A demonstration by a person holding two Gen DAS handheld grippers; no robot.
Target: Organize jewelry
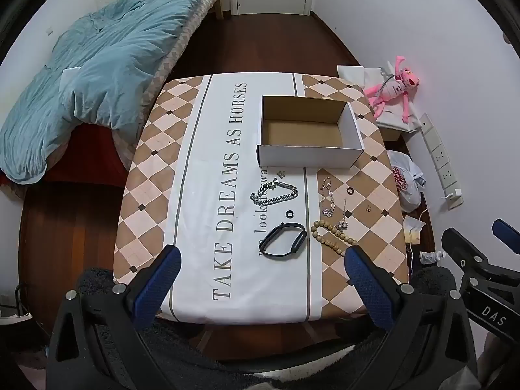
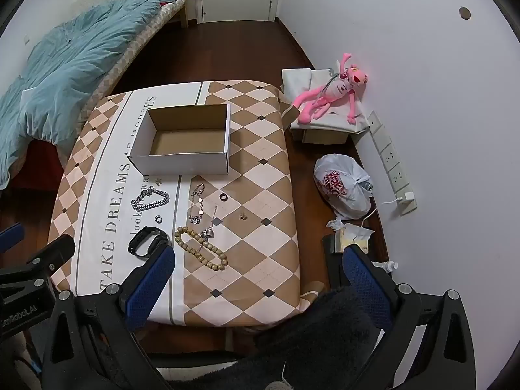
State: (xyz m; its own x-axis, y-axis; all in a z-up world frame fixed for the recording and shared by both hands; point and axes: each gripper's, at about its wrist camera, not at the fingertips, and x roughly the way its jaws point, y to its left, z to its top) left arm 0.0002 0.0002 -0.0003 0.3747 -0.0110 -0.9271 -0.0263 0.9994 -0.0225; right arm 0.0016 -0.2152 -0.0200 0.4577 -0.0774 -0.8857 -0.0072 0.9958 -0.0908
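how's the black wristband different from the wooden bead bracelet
The black wristband is one smooth, dark, solid strap; the wooden bead bracelet is a string of separate tan beads. The wristband lies on the cloth's white strip, the bead bracelet mostly on the checkered part. Both lie flat as loops, outside the cardboard box.

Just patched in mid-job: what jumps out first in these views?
An open, empty cardboard box sits at the table's far middle. The jewelry lies loose in front of it: a silver chain, a black band, a bead bracelet. A pink plush sprawls by the right wall.
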